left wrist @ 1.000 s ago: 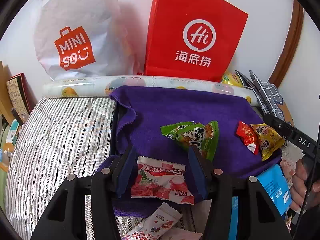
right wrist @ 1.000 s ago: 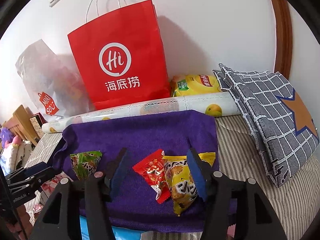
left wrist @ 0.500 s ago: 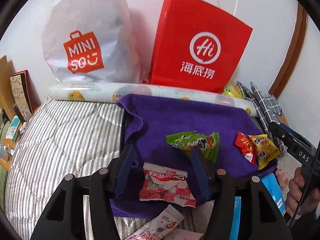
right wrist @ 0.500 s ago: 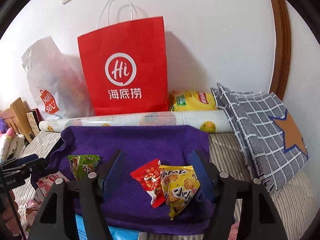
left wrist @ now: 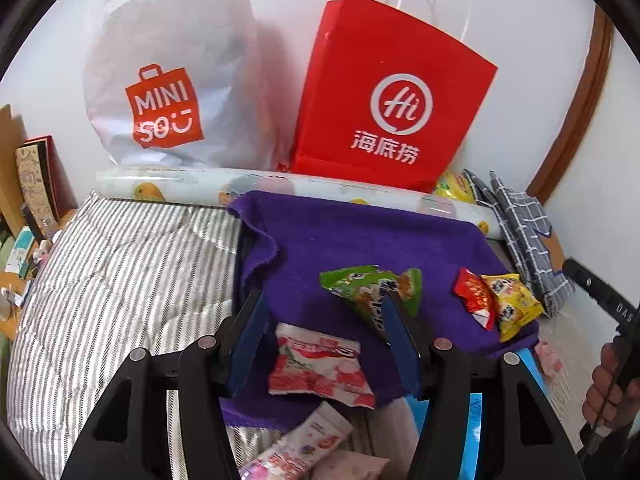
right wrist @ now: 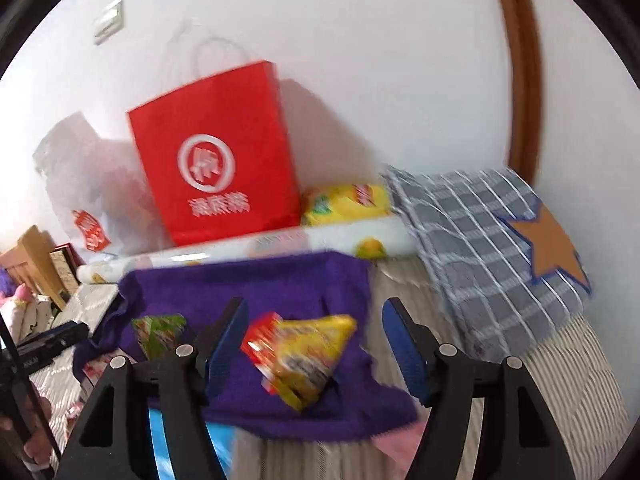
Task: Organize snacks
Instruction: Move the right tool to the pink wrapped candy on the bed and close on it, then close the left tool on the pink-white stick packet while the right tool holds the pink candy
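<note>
A purple towel (left wrist: 360,240) lies on the striped bed. On it are a pink and white snack packet (left wrist: 320,364), a green packet (left wrist: 364,288), a small red packet (left wrist: 474,296) and a yellow packet (left wrist: 514,304). My left gripper (left wrist: 324,344) is open, its jaws either side of the pink packet, apart from it. My right gripper (right wrist: 314,344) is open above the red packet (right wrist: 260,344) and yellow packet (right wrist: 308,356); the right wrist view is blurred. The green packet (right wrist: 158,332) lies to its left.
A red paper bag (left wrist: 392,108) and a white MINISO plastic bag (left wrist: 168,80) lean on the wall behind a rolled printed sheet (left wrist: 280,188). A grey checked cushion (right wrist: 492,236) lies at right. More packets (left wrist: 296,448) and a blue packet (left wrist: 472,412) lie near the towel's front edge.
Both grippers have pulled back and risen a little; the right one has swung to the right, blurring its view. All packets lie where they were.
</note>
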Tool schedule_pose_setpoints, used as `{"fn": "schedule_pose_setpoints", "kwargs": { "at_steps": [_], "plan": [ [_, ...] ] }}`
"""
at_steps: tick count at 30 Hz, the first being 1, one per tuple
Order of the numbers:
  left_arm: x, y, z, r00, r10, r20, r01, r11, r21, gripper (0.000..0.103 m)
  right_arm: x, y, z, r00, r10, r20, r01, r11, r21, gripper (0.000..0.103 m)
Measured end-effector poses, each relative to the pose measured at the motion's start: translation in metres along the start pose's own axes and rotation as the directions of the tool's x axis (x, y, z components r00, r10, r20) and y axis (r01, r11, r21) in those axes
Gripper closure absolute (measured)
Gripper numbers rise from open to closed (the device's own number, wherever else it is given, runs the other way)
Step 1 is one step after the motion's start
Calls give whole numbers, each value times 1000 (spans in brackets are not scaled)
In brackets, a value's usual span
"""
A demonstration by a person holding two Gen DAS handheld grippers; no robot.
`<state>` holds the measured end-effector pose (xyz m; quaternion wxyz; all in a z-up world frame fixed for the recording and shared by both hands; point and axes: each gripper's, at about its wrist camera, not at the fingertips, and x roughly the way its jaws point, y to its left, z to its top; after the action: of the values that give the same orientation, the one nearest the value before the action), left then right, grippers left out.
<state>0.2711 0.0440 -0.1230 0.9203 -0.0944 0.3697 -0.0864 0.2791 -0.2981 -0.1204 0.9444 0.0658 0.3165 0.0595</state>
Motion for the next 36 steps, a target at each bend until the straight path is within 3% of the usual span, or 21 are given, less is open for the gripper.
{"fn": "schedule_pose_setpoints", "kwargs": {
  "at_steps": [6,12,17,21,22,24,28,36],
  "plan": [
    [-10,-11,-1,999,-42,11,42,999,20,44,-14,-38,-30,989,-130,-63,132,991,22,36],
    [-9,-13,-2,999,-47,5,47,999,23,44,-3,-52,-59,978,-136,-157,144,989,37,36],
    [-9,-11,-3,998,-65,-3,65,998,0,44,21,-46,-74,956,-160,-244,165,986,2,36],
    [-12,-9,-2,997,-79,5,79,997,-15,44,37,-45,-82,941,-175,-289,178,984,-17,51],
    [-12,-9,-2,997,-79,7,80,997,-17,44,36,-44,-83,943,-188,-275,189,982,-22,51],
    [-13,-8,-2,997,-81,6,81,996,-22,44,34,-42,-83,941,-185,-283,186,982,-26,69],
    [-14,-8,-2,995,-102,-3,102,994,-33,44,23,-39,-83,945,-185,-271,188,982,-13,70],
    [-24,-7,1,993,-120,7,121,992,-43,44,-23,-29,-73,975,-126,-183,138,989,57,70]
  ]
}}
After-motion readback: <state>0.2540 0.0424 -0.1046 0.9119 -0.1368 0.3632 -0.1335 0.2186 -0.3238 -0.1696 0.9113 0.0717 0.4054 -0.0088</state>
